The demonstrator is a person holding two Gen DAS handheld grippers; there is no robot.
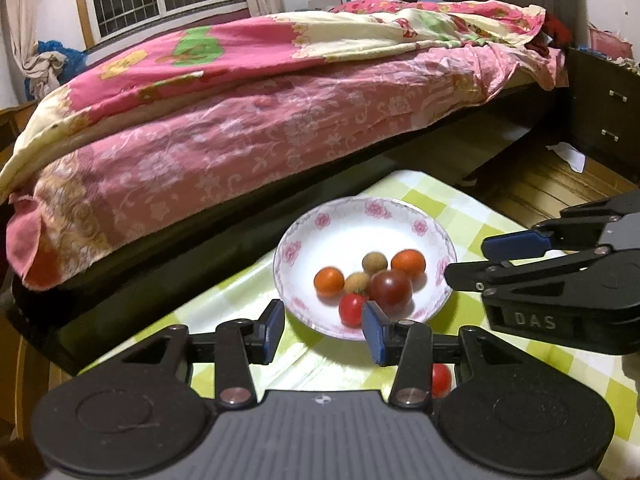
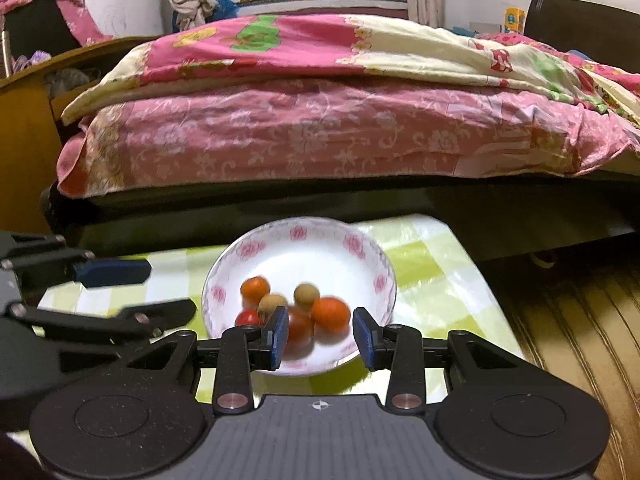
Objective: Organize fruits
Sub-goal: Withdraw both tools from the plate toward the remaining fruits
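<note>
A white bowl with pink flowers (image 1: 400,216) (image 2: 360,248) stands on a green checked tablecloth. It holds several small fruits: two orange tomatoes (image 1: 329,281) (image 2: 330,313), a dark red tomato (image 1: 390,289), a small red tomato (image 1: 351,309) and two tan longans (image 1: 374,262) (image 2: 306,297). Another red tomato (image 1: 441,379) lies on the cloth behind my left gripper's fingers. My left gripper (image 1: 324,332) is open and empty at the bowl's near rim. My right gripper (image 2: 319,338) is open and empty, its jaws either side of the near fruits. It also shows in the left wrist view (image 1: 472,258).
The small table (image 1: 500,216) (image 2: 440,264) stands close to a bed with a pink quilt (image 1: 240,120) (image 2: 320,120). A dark nightstand (image 1: 600,112) stands at the right, a wooden desk (image 2: 24,140) at the left. Wooden floor (image 2: 580,320) lies to the right of the table.
</note>
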